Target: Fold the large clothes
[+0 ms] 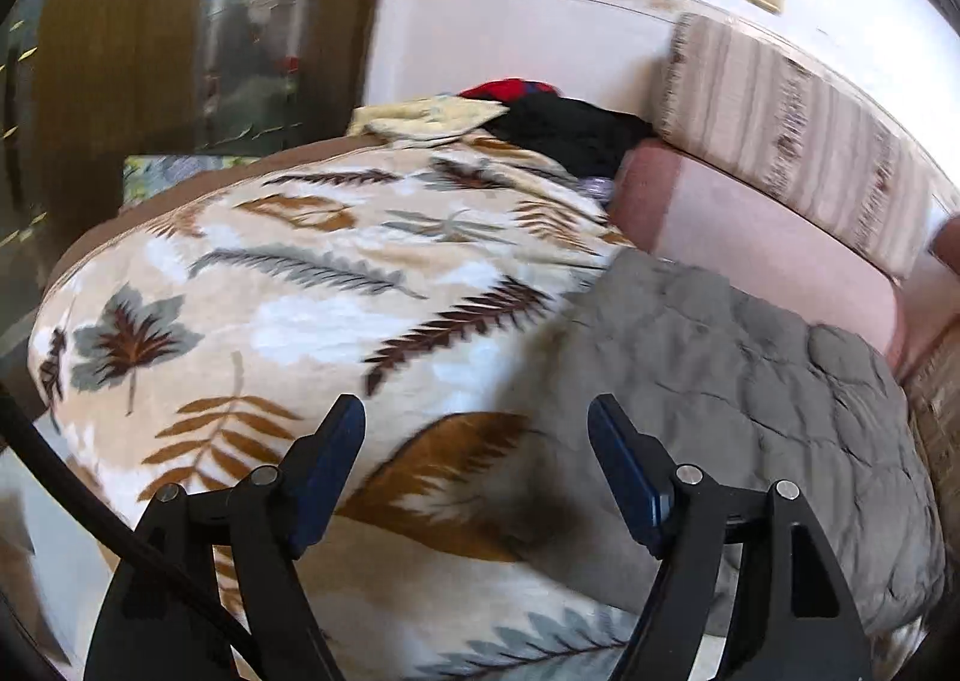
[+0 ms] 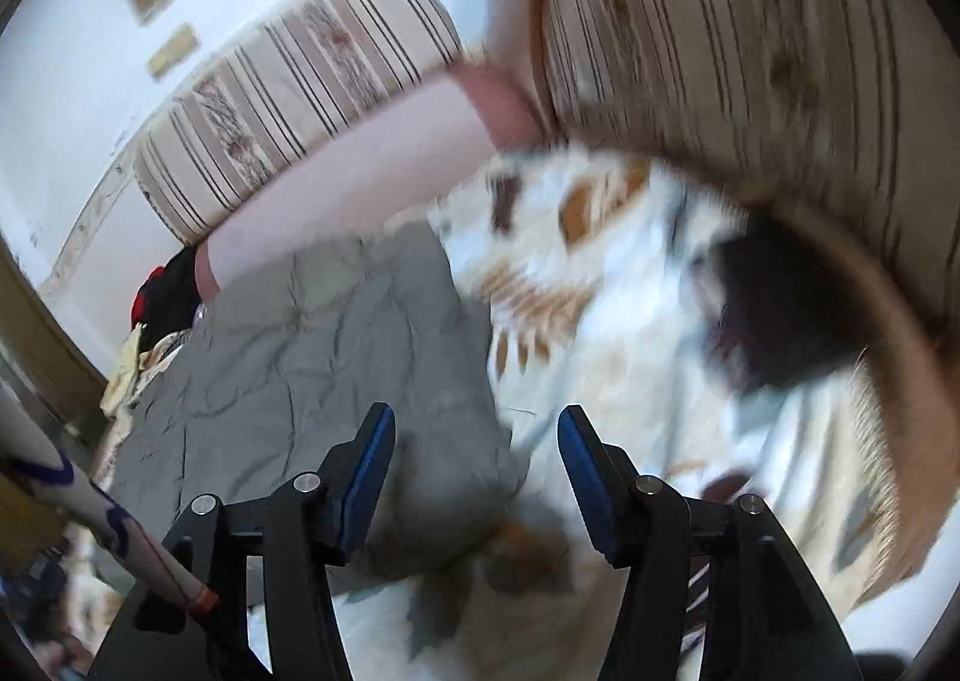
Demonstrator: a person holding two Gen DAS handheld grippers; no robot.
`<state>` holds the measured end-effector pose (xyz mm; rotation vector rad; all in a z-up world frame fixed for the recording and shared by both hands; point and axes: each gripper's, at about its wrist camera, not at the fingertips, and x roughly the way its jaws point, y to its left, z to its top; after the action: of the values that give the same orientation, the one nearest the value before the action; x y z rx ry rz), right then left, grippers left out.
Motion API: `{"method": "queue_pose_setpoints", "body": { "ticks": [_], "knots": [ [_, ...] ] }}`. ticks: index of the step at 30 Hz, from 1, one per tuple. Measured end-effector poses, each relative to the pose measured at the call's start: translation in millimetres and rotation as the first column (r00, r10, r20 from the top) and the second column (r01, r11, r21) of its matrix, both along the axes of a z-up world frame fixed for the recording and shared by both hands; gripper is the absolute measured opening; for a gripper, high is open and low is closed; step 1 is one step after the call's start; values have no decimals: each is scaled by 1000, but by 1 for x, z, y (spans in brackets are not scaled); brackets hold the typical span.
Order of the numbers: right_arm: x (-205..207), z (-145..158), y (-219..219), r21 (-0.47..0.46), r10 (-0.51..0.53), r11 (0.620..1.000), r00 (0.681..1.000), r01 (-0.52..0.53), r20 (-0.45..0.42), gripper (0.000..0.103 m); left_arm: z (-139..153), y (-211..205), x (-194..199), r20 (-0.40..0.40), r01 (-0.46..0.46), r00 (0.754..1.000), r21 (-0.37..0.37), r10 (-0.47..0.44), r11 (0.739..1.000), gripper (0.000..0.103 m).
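Observation:
A grey crumpled garment (image 1: 738, 381) lies spread on a leaf-patterned blanket (image 1: 288, 285) that covers the couch. In the left wrist view it lies right of centre, past my left gripper (image 1: 477, 423), which is open and empty above the blanket near the garment's left edge. In the right wrist view the grey garment (image 2: 324, 339) fills the left middle. My right gripper (image 2: 477, 429) is open and empty above its near right corner. The right wrist view is blurred on the right.
A pile of yellow, red and black clothes (image 1: 522, 123) lies at the far end of the couch. Striped back cushions (image 1: 792, 129) and a pink cushion (image 1: 750, 249) run along the wall. A dark item (image 2: 774, 315) lies on the blanket at right.

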<state>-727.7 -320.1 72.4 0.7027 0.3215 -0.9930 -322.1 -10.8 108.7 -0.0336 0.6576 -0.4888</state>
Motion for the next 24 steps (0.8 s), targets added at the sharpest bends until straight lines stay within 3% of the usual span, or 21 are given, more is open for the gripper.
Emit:
{"method": "queue_pose_setpoints", "body": {
  "ticks": [4,7,10,13,20,24],
  "knots": [
    [42,28,25,-156,193,969,981,-193,-18,62,7,-51,-37,62,166,984,54,-169,985,76],
    [96,30,40,-182,337,919,937,-348,-90,62,8,-96,-76,121,298,943,109,-310,948,76],
    [139,27,42,-185,388,891,907,-415,-165,61,-7,-142,-99,84,408,900,182,-427,895,76],
    [166,17,30,-163,404,885,894,-436,-197,61,-27,-167,-106,89,391,900,262,-426,882,76],
    [187,-34,8,-38,443,879,843,-476,-307,62,-50,-183,-104,88,387,894,345,-440,855,78],
    [182,-33,4,-42,445,877,842,-479,-304,62,-51,-179,-103,108,386,893,318,-438,866,79]
  ]
}}
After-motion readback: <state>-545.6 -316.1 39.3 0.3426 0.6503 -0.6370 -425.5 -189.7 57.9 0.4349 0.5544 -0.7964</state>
